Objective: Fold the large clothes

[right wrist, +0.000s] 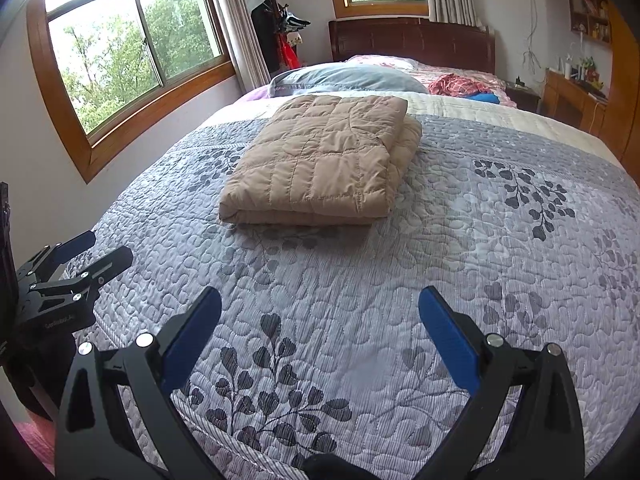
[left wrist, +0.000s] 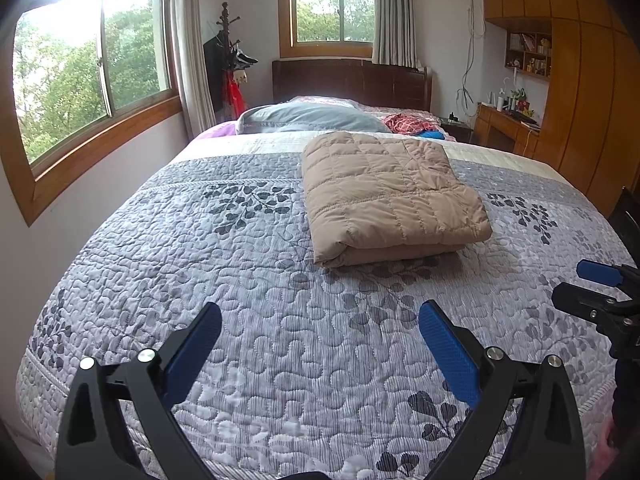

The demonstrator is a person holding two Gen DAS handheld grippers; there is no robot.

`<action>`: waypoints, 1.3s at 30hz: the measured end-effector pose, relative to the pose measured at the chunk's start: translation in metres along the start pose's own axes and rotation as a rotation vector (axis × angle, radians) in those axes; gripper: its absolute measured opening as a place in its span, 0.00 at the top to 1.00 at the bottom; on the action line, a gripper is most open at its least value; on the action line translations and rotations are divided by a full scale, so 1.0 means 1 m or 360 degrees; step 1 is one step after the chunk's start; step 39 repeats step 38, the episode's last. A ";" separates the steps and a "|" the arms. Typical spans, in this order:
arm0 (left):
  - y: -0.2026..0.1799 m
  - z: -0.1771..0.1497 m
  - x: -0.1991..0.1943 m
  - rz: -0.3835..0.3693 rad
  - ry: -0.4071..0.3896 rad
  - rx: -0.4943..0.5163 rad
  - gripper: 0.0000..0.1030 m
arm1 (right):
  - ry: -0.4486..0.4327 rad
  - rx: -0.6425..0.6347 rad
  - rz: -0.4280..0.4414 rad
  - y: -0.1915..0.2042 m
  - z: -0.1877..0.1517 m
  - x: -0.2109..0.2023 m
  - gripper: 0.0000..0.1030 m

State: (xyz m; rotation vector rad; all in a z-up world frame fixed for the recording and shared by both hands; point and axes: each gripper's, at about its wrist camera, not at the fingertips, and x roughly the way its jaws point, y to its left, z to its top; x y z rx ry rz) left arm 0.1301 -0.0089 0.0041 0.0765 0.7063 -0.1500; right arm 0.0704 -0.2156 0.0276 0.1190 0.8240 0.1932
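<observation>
A tan quilted down jacket (left wrist: 390, 196) lies folded into a thick rectangle in the middle of the bed; it also shows in the right wrist view (right wrist: 324, 162). My left gripper (left wrist: 320, 320) is open and empty, held above the near end of the bed, well short of the jacket. My right gripper (right wrist: 320, 312) is open and empty, also above the near end. The right gripper shows at the right edge of the left wrist view (left wrist: 592, 286). The left gripper shows at the left edge of the right wrist view (right wrist: 96, 248).
The bed is covered by a grey leaf-patterned quilt (left wrist: 240, 280). A grey-blue pillow (left wrist: 308, 118) and red and blue clothes (left wrist: 412, 124) lie near the dark headboard (left wrist: 352, 80). Windows are on the left, a coat stand (left wrist: 230, 60) in the corner, wooden wardrobe and desk (left wrist: 580, 100) on the right.
</observation>
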 end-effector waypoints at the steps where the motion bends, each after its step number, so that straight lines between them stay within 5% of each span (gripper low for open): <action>1: 0.000 0.000 0.000 0.0000 -0.0001 0.0001 0.04 | -0.0001 0.0000 0.0000 0.000 0.000 0.000 0.05; 39: 0.003 -0.001 0.005 -0.0037 0.0019 -0.0005 0.04 | 0.0019 -0.0015 0.0014 -0.007 0.001 0.005 0.04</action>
